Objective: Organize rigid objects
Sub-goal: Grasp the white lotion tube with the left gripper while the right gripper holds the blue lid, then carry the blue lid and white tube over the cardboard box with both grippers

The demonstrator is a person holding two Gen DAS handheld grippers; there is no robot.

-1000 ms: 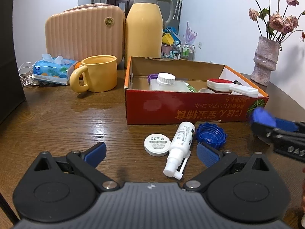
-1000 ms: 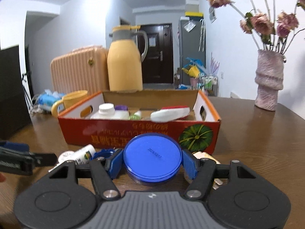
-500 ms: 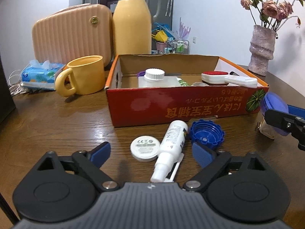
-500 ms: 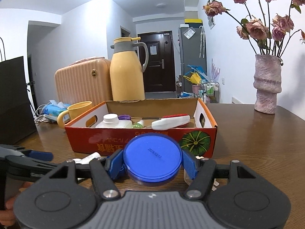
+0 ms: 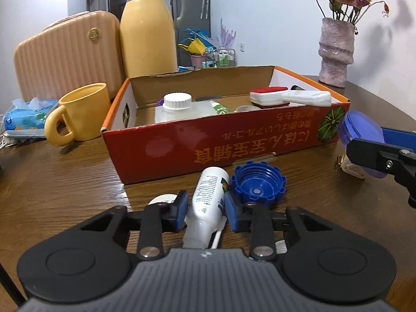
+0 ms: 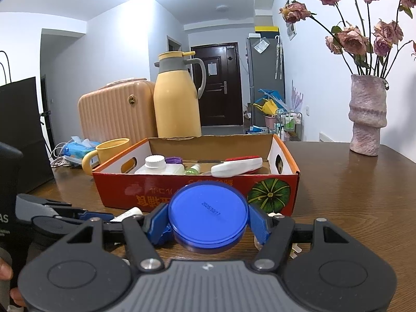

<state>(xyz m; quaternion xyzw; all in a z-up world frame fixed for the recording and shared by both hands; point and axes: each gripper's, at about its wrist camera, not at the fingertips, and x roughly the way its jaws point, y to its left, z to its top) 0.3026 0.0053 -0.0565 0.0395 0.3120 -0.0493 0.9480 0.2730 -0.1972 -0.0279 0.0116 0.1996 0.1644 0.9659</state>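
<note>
A white spray bottle [image 5: 210, 195] lies on the wooden table in front of the red cardboard box [image 5: 234, 143]. My left gripper [image 5: 206, 208] is closing on it, blue pads against both its sides. A ribbed blue cap [image 5: 258, 184] lies just right of the bottle, and a white round disc [image 5: 163, 199] peeks out at the left. My right gripper [image 6: 208, 221] is shut on a round blue lid [image 6: 208, 215], held above the table near the box's front right corner. The box holds a white-capped jug [image 5: 176, 106] and a red and white brush [image 5: 288, 96].
A yellow mug [image 5: 83, 111], a yellow thermos jug [image 5: 148, 31], a peach ribbed case [image 5: 65, 52] and a tissue pack [image 5: 26, 117] stand left of and behind the box. A pink vase [image 6: 366, 119] of dried roses stands at the far right. A small beige item [image 5: 351, 167] lies under the right gripper.
My left gripper moved forward and down over the spray bottle, and its jaws went from wide open to closed on it. The right gripper kept hold of the blue lid and barely moved.
</note>
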